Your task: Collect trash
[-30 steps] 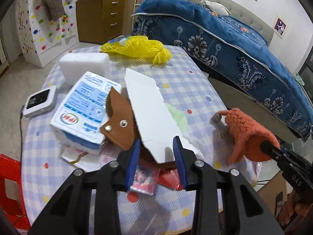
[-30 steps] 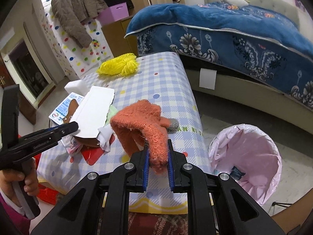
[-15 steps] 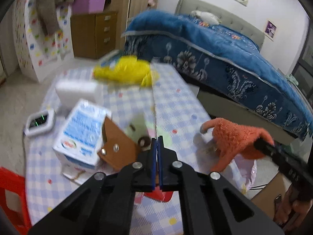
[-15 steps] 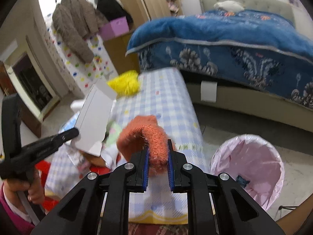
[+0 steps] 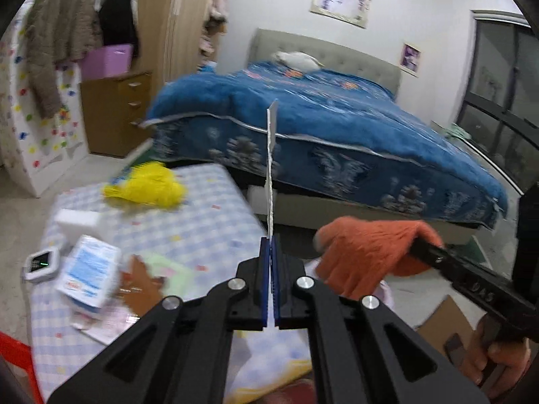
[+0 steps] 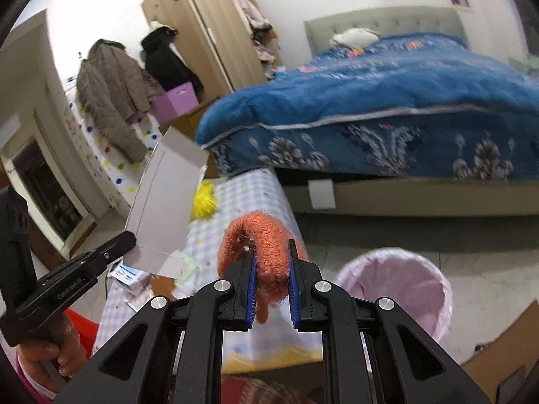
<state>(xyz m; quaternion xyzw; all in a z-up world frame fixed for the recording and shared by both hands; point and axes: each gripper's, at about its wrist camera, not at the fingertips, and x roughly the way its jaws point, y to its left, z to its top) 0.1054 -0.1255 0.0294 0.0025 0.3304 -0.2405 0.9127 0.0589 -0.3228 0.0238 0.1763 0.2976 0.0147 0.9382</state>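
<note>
Bedroom, daylight-pale walls, bed dominating the right side.

A wide bed with a grey tufted headboard [image 5: 337, 54] and a blue floral quilt [image 5: 337, 124] fills the middle; behind it, white walls carry a framed picture [image 5: 340, 0]. Left, a tall light-wood wardrobe [image 6: 205, 27], a brown wooden chest of drawers [image 5: 114, 111] topped by a lilac storage box [image 5: 106, 60], and a brown padded coat [image 6: 111, 91] hanging up. Dark-framed windows [image 5: 505, 107] at far right, pale tiled floor [image 6: 438, 235] below.

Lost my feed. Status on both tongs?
Left tongs shut on white cardboard sheet. Right tongs shut on orange glove. Pink-lined bin below, unobstructed.
</note>
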